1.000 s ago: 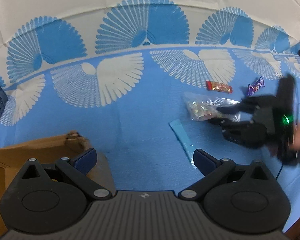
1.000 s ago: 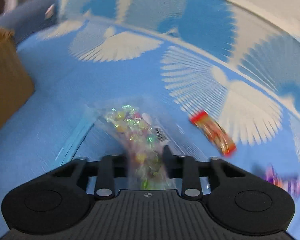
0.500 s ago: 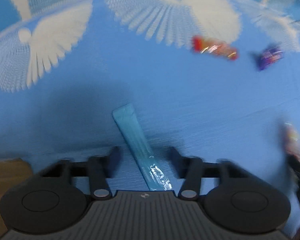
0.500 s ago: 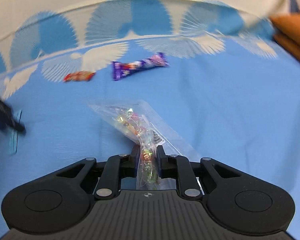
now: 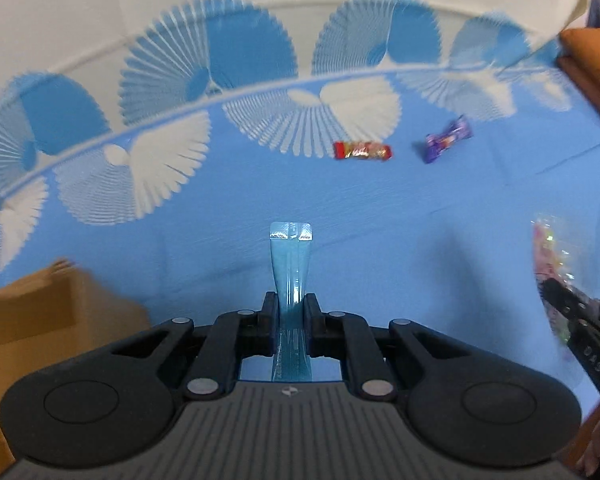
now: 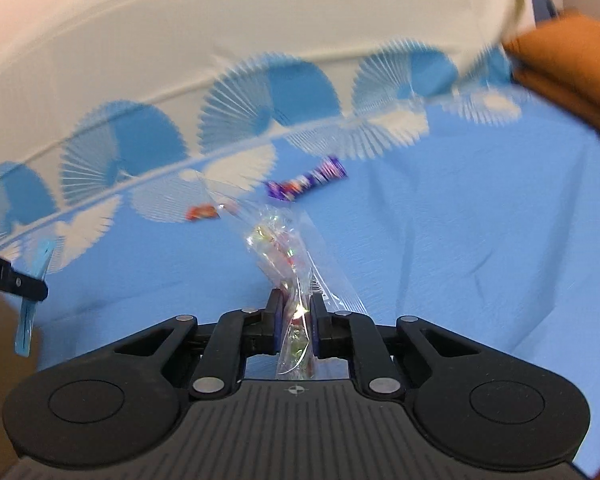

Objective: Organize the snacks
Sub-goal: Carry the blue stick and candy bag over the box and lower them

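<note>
My left gripper [image 5: 291, 306] is shut on a long blue stick packet [image 5: 291, 256], which stands up from the jaws above the blue cloth. The right gripper [image 6: 296, 304] has a clear bag of coloured candies [image 6: 278, 248] pinched between its pads, and its jaws are still closing on it. The bag hangs free above the cloth. A red snack bar [image 5: 363, 151] and a purple snack bar [image 5: 447, 139] lie on the cloth farther back. In the left wrist view the candy bag [image 5: 550, 248] shows at the right edge.
A brown cardboard box [image 5: 32, 320] sits at the lower left of the left wrist view. Another brown box [image 6: 572, 56] stands at the far right. The blue cloth with white fan patterns [image 5: 380, 220] covers the surface, and its white border runs along the back.
The left gripper went from wide open to shut on the blue stick packet and lifted it off the cloth. The right gripper rolled and carried the candy bag up and to the right.
</note>
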`<state>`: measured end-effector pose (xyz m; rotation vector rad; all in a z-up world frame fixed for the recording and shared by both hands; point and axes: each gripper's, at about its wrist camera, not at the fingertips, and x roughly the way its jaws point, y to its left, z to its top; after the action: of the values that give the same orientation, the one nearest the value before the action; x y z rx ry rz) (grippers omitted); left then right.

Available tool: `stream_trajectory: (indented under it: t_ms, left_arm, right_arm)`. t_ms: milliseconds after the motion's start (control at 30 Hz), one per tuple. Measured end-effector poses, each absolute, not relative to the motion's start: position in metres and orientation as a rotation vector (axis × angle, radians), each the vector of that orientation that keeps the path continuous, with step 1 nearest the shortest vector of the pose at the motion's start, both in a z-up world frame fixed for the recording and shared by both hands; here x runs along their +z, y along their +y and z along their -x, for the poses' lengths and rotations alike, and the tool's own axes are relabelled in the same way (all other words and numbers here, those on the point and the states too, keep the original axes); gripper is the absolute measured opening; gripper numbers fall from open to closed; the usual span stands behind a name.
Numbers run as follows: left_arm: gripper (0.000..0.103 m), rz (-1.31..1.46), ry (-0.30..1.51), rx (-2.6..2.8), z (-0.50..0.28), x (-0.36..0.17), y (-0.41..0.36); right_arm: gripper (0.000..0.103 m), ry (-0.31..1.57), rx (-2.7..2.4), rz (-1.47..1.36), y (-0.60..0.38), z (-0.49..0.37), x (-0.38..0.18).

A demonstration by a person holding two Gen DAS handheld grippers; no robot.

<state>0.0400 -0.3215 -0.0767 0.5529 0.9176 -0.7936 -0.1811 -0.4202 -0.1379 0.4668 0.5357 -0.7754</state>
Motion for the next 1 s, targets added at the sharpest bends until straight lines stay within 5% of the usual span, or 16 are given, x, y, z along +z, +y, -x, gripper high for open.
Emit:
stream_trajectory:
  t_ms: [400,1000]
  left_arm:
    - [0.013,-0.434,0.852,-0.795,0.029,0.022,-0.145]
    - [0.013,-0.277,0.888,-0.567,0.063,0.022,0.084]
  right_arm:
    - [0.014,0.494,-0.555,-0.337,-0.265,0.216,-0.043]
    - [0.014,0.621,-0.208,-0.187,-0.07,0.216,-0.022]
